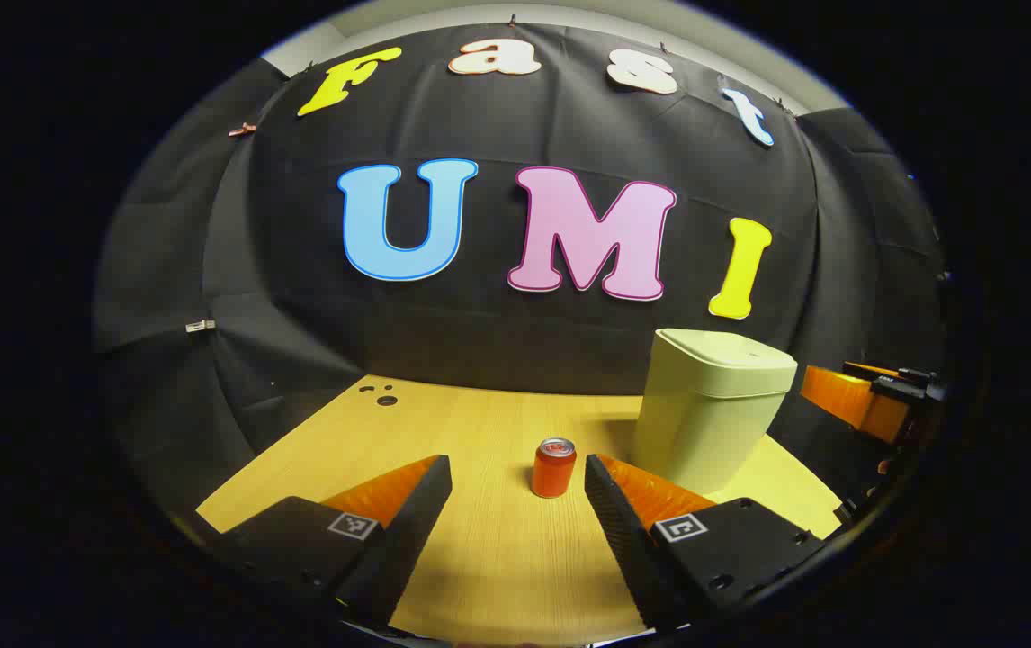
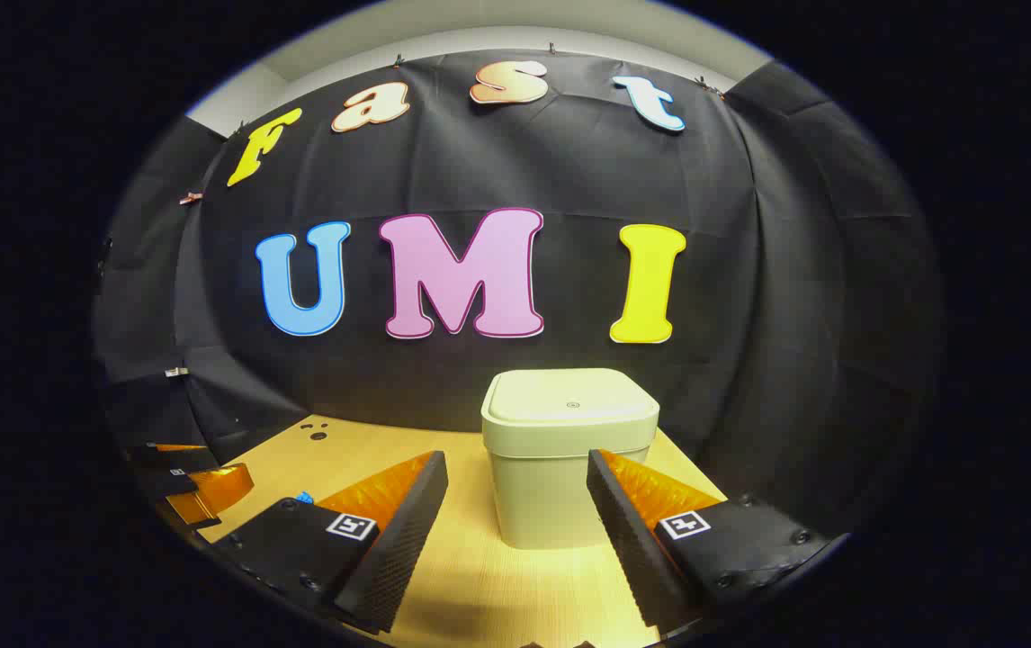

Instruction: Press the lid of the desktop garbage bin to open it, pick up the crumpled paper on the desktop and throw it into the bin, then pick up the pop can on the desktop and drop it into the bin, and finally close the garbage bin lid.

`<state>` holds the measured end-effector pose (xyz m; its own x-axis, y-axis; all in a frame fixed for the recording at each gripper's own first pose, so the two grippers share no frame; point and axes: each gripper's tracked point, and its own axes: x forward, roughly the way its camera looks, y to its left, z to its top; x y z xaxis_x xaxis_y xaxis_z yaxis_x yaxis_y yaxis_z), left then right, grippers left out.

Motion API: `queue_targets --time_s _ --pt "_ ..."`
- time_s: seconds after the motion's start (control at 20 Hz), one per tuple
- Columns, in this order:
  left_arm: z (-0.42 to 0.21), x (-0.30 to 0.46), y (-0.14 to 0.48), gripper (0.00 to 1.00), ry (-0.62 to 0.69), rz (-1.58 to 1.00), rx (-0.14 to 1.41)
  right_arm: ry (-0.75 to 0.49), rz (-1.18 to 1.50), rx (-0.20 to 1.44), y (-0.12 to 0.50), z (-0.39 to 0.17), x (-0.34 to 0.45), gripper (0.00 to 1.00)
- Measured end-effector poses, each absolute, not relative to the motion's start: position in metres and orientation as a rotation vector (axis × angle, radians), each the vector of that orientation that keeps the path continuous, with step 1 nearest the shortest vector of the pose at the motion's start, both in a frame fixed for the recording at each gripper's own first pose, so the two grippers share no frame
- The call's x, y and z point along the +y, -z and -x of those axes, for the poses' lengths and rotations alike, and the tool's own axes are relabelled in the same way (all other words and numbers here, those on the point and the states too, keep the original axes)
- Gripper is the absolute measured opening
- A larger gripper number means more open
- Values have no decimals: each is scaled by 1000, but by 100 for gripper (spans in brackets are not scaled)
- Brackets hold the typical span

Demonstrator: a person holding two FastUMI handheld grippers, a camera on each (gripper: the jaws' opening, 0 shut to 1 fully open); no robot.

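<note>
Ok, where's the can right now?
In the left gripper view the can stands upright on the table, ahead between the open left gripper fingers, just left of the closed bin.

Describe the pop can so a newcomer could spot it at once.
Start at the wooden desktop in front of the black cloth wall. Left of the pale green lidded bin stands the pop can, upright. It is the small orange cylinder with a silver top, far shorter than the bin.
</note>
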<state>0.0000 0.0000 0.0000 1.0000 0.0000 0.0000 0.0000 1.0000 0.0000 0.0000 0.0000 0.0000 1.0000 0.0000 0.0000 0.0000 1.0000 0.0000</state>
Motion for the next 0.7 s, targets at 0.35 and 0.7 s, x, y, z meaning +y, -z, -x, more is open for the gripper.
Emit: queue_targets --time_s 0.35,0.7 --pt "-3 -11 1 95 18 -52 -12 -15 -17 49 10 -2 3 98" --pt "-8 -8 2 96 10 -39 -3 -17 -7 55 13 -5 -1 98"
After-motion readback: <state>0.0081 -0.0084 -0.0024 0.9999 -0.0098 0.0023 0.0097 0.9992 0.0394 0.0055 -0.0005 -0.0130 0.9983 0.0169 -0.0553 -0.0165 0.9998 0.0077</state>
